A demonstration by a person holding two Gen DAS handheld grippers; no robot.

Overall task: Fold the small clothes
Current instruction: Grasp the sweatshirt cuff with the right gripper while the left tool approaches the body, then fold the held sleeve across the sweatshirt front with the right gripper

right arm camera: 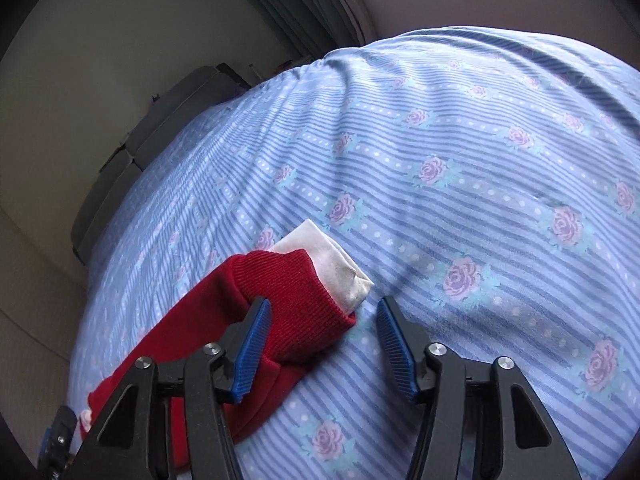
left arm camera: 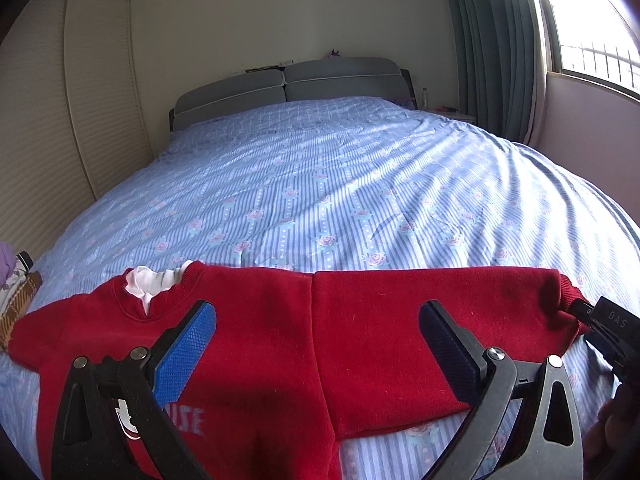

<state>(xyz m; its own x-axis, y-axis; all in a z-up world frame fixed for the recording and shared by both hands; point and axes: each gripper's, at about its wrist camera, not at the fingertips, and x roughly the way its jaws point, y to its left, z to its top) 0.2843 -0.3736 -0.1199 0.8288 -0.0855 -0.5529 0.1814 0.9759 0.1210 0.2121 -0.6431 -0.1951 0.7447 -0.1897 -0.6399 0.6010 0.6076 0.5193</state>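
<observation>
Sweater (left arm camera: 272, 344) lies under open left hand-held gripper (left arm camera: 316, 344).

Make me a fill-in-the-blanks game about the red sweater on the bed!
The sweater is the colour ____.
It lies on a bedspread printed with pink ____.
A ____ cuff pokes out of the sleeve.
Both the left gripper and right gripper are ____.

Missing words: red; roses; white; open

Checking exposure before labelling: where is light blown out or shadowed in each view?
Left wrist view: window blown out, sun streaks across blue floral bedspread; red knit sweater partly shaded. Right wrist view: dim, even light, edges vignetted.
</observation>
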